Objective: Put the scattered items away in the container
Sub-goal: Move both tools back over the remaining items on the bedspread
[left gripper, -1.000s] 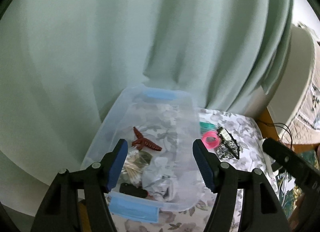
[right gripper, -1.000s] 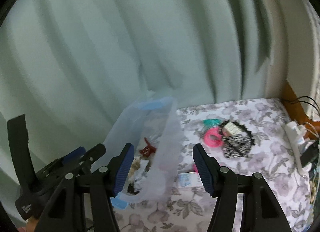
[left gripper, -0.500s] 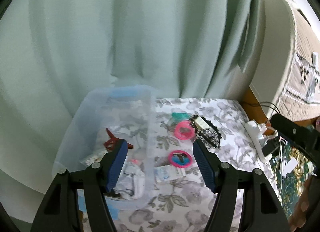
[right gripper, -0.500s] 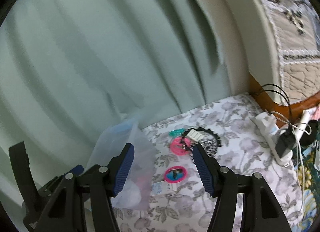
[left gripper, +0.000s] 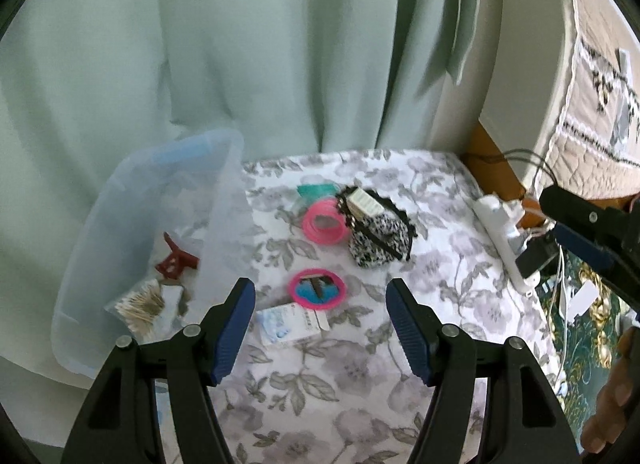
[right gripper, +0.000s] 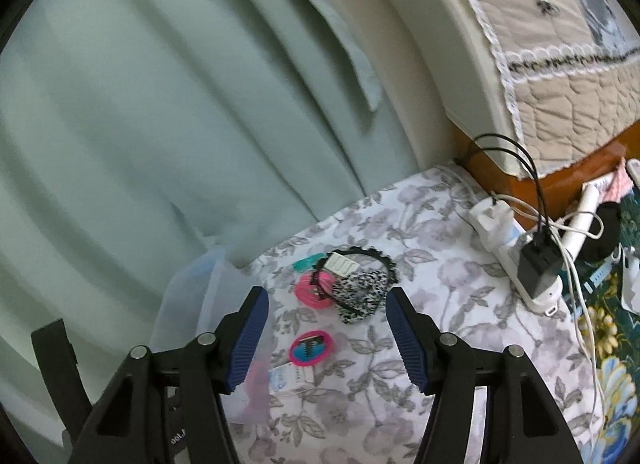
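Both fingers spread wide, empty, left gripper (left gripper: 320, 328) beside bin (left gripper: 224, 200) wall, bare cloth (left gripper: 440, 264) rightward

No legible text anywhere.

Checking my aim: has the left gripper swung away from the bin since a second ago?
Yes. The left gripper swung right; the clear bin now sits at its left.
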`<action>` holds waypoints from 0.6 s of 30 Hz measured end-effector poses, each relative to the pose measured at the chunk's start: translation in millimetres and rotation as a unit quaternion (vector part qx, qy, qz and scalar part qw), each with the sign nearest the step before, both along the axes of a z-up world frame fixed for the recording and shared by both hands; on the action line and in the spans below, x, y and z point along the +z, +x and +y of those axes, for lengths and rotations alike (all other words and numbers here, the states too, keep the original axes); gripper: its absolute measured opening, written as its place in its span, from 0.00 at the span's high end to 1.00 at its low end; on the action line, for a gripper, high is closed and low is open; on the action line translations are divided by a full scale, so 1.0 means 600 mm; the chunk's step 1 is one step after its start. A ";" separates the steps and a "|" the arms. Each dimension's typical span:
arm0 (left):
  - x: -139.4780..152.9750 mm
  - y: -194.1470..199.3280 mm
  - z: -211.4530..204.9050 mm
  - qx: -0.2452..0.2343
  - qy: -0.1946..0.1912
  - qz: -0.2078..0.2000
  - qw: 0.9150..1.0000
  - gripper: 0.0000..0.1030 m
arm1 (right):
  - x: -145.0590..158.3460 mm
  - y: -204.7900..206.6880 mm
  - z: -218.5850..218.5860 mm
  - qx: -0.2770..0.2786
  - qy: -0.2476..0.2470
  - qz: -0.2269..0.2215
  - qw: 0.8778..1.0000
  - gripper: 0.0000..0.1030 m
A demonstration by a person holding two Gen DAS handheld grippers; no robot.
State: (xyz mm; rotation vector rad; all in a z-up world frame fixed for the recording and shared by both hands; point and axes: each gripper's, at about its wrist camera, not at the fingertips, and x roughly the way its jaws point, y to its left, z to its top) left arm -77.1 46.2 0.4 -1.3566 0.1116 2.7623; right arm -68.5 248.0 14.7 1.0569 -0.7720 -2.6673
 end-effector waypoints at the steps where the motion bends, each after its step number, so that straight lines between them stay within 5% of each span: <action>1: -0.008 -0.002 0.004 -0.002 0.000 -0.006 1.000 0.33 | -0.006 -0.003 0.004 -0.002 -0.001 -0.004 1.000 0.37; 18: -0.119 -0.056 0.020 -0.008 -0.014 -0.086 0.996 0.33 | -0.098 -0.051 0.029 -0.012 -0.010 -0.077 0.997 0.37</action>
